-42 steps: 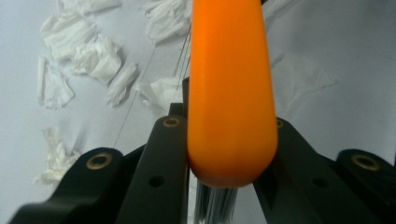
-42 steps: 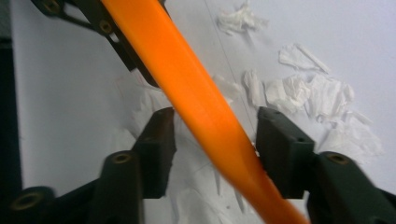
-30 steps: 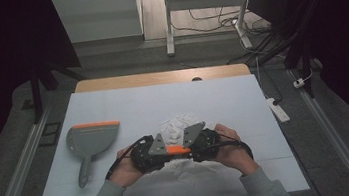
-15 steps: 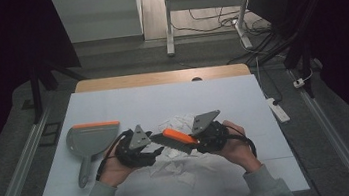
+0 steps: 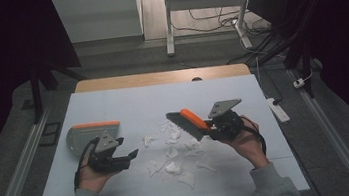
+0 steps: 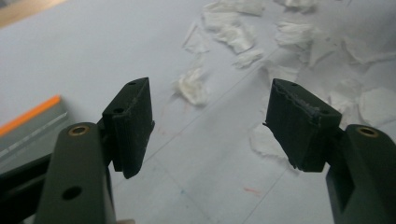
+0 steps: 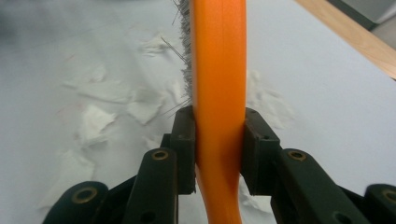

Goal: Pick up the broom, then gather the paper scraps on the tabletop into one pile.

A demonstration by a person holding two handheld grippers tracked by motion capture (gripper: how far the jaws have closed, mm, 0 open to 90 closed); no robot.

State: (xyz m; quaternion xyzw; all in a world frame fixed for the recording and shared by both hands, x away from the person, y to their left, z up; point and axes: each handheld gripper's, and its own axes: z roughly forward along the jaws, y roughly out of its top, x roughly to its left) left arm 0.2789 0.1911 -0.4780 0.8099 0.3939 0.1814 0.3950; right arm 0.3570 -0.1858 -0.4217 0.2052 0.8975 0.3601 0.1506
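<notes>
A brush with an orange handle (image 5: 191, 118) and dark bristles (image 5: 180, 125) hangs tilted above the white table (image 5: 242, 94), and my right gripper (image 5: 210, 124) is shut on the handle. The right gripper view has the handle (image 7: 219, 84) clamped between both pads, with bristles (image 7: 184, 51) on its left side. Torn white paper scraps (image 5: 170, 154) lie scattered under and beside the brush. My left gripper (image 5: 133, 155) is low over the table to the left of the scraps. Its jaws (image 6: 217, 126) have just been opening and stand wide with nothing between them.
A grey dustpan with an orange lip (image 5: 89, 134) lies flat at the table's left, just behind my left hand; its corner (image 6: 28, 126) appears in the left gripper view. A wooden strip (image 5: 160, 77) runs along the far edge. A power strip (image 5: 277, 109) lies beside the table on the right.
The two grippers were together on the brush; the left one let go, opened and moved left toward the dustpan. The right one carried the brush right and slightly up.
</notes>
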